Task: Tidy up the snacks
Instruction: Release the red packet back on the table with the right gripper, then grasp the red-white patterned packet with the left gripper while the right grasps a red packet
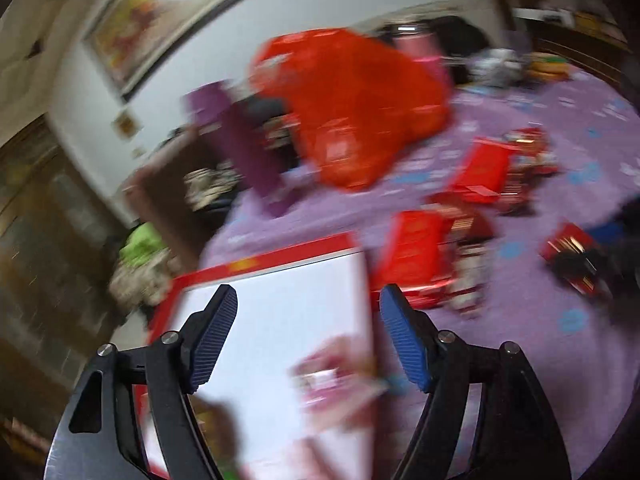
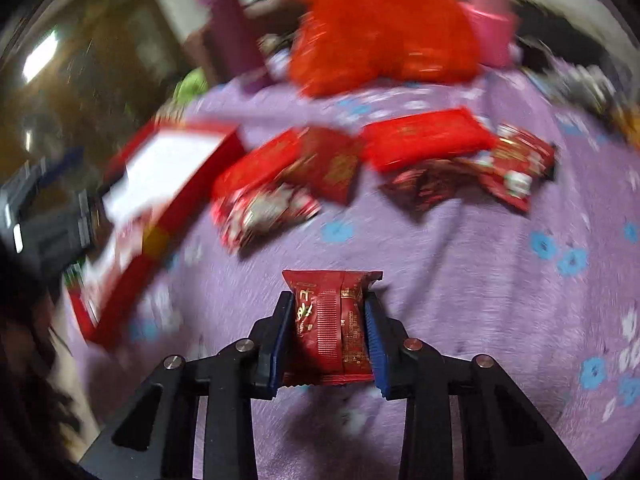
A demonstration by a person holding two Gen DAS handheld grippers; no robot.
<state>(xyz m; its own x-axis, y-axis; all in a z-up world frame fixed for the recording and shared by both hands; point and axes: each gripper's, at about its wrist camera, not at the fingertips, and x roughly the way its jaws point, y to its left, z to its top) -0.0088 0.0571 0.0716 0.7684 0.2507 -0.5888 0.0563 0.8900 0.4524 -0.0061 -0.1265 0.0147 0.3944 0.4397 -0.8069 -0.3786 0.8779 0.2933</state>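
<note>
A: Red packet [image 2: 330,328], pinched between the right tongs [image 2: 329,338] above the purple bench [image 2: 460,272]; its gold writing is too small to read.

B: Left tongs [image 1: 308,334] gape wide over the white-lined box [image 1: 280,320]. More packets [image 2: 264,204] are motion-blurred, labels illegible; the box's near end is cut off.

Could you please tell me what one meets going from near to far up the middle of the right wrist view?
Right gripper shut on a red snack packet → bare purple flowered tablecloth → loose red snack packets → big red plastic bag.
</note>
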